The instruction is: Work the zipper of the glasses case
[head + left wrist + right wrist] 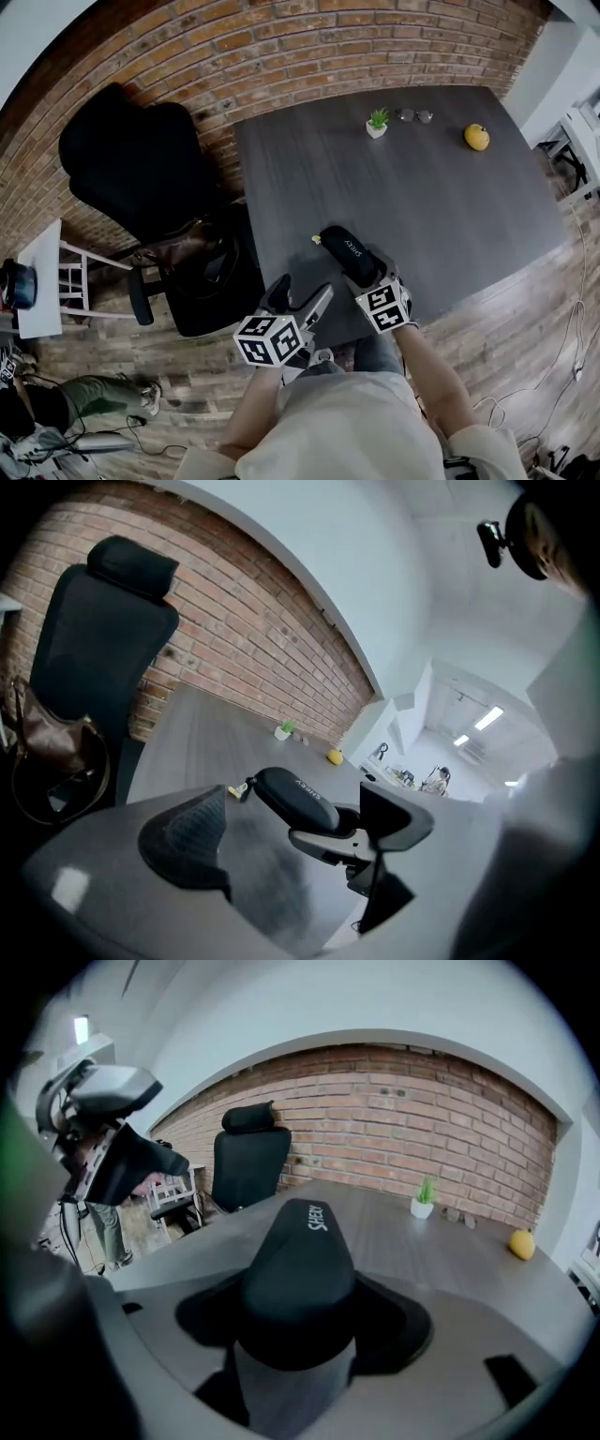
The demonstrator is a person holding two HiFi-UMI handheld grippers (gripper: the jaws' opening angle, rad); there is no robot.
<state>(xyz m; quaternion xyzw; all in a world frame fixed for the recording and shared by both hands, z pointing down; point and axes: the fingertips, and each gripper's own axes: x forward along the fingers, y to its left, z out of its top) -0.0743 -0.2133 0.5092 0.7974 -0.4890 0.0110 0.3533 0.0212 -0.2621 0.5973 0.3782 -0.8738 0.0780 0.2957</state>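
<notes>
Case [349, 251]: lies on the table [431, 187] near its front edge, its yellow pull [316, 240] at the far end.
Right gripper [372, 278]: jaws clamped on the case's near end.
Left gripper [302, 298]: jaws apart, empty, just left of the case.

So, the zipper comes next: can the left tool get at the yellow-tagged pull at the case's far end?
Probably yes: the left tool is open and empty, and only bare table separates it from the pull.
</notes>
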